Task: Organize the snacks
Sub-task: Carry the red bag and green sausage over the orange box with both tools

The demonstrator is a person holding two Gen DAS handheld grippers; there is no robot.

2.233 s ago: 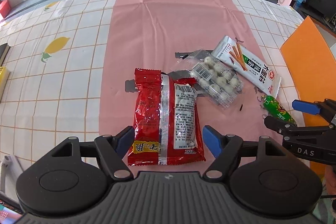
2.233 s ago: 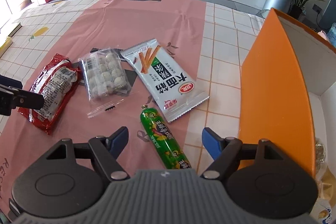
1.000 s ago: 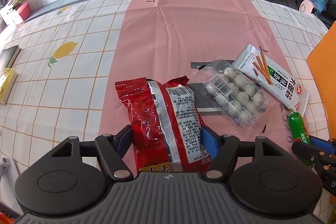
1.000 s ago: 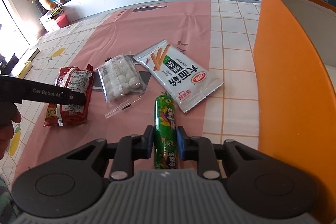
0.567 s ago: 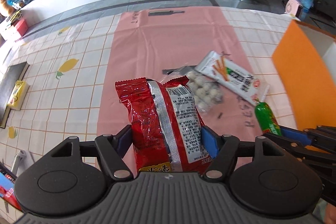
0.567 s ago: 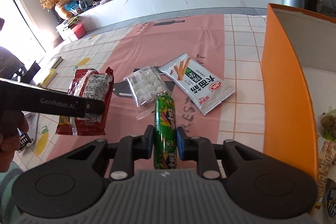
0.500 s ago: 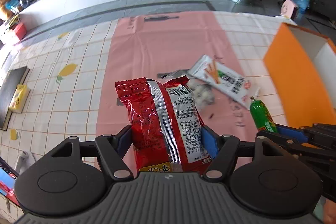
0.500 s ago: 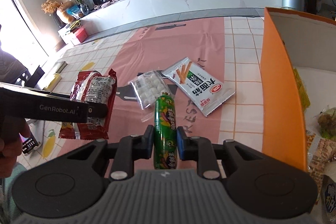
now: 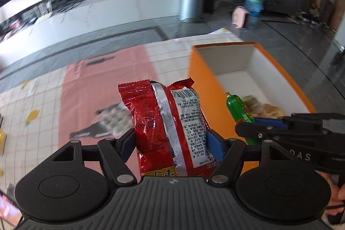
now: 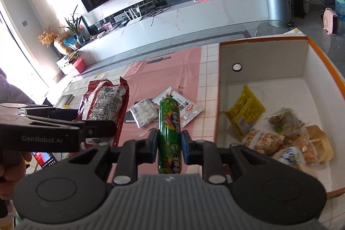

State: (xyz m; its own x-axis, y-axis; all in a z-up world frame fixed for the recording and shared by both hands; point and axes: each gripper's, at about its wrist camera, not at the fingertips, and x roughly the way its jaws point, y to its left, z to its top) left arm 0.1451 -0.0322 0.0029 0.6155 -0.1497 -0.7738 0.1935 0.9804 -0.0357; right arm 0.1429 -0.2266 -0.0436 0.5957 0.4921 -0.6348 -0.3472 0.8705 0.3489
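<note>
My left gripper (image 9: pixel 170 141) is shut on a red snack packet (image 9: pixel 166 122) and holds it in the air left of the orange box (image 9: pixel 202 79). The packet also shows in the right wrist view (image 10: pixel 103 107). My right gripper (image 10: pixel 169 146) is shut on a green sausage stick (image 10: pixel 169 133), raised beside the box's left wall (image 10: pixel 220 100). The sausage also shows in the left wrist view (image 9: pixel 238 109). The box holds several snack bags (image 10: pixel 280 133).
A clear pack of white balls (image 10: pixel 143 113) and a white biscuit-stick packet (image 10: pixel 185 106) lie on the pink table runner (image 10: pixel 172 70). A checked tablecloth (image 9: pixel 32 100) covers the table. A grey bin (image 10: pixel 277 5) and a long counter stand beyond.
Both grippers have lifted their snacks off the table and swung right toward the orange box, whose inside has come into view. Both stay shut on their items.
</note>
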